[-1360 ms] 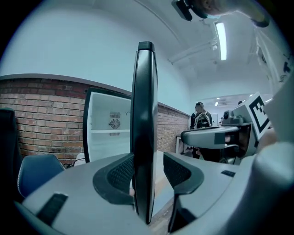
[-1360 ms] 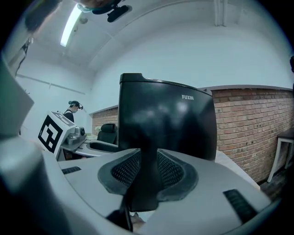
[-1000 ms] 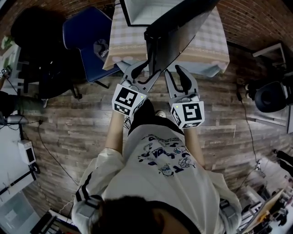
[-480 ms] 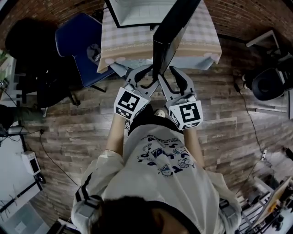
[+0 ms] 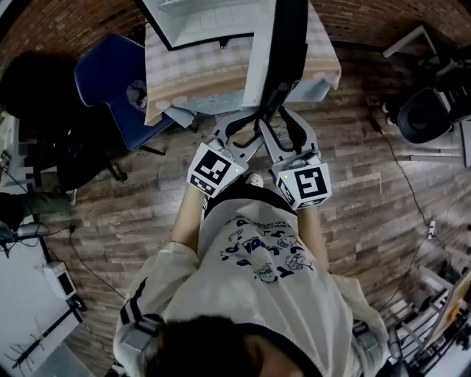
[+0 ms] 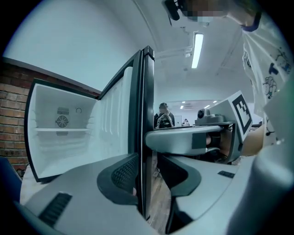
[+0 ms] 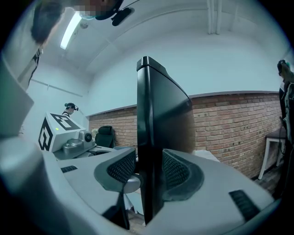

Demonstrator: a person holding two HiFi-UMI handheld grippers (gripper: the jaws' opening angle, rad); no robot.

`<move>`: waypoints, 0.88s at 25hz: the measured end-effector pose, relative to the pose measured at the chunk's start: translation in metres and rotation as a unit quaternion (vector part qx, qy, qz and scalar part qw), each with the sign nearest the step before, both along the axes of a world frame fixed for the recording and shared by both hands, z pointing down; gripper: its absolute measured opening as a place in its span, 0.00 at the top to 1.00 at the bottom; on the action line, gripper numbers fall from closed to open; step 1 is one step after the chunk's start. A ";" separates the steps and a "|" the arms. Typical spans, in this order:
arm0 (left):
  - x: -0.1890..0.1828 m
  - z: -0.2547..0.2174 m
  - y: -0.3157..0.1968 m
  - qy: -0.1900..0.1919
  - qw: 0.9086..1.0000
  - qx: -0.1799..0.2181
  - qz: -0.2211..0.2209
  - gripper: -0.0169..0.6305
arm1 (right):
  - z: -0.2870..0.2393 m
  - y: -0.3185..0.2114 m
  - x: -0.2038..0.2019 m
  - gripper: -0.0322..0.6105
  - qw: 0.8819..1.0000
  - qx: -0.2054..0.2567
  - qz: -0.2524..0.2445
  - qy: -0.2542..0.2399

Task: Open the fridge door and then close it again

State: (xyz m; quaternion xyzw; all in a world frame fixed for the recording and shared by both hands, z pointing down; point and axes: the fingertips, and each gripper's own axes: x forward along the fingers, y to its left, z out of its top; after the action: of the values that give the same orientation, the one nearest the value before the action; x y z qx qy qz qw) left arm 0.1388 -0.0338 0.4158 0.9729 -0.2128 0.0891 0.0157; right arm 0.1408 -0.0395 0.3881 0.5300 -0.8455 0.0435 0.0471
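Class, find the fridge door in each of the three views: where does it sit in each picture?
Head view: fridge door, dark slab at top centre.
Left gripper view: edge-on vertical strip at centre.
Right gripper view: tall dark slab at centre.
Shared landmark: brick wall.

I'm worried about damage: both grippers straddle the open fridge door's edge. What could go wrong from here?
The left gripper is closing its jaws on the fridge door at its edge; a shallow hold may slip. The fridge stands on a checked cloth, so a pull might drag it. The right gripper is close beside; the two could knock.
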 end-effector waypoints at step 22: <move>0.149 -0.005 0.029 0.004 0.989 0.006 0.150 0.74 | -0.005 0.012 0.156 0.69 0.989 0.004 0.144 -0.019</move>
State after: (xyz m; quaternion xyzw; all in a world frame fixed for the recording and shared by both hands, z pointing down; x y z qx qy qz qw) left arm 0.2878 -0.0048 0.4109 0.9942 -0.0654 0.0850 -0.0028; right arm 0.2963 -0.0280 0.3829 0.6453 -0.7615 0.0567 0.0228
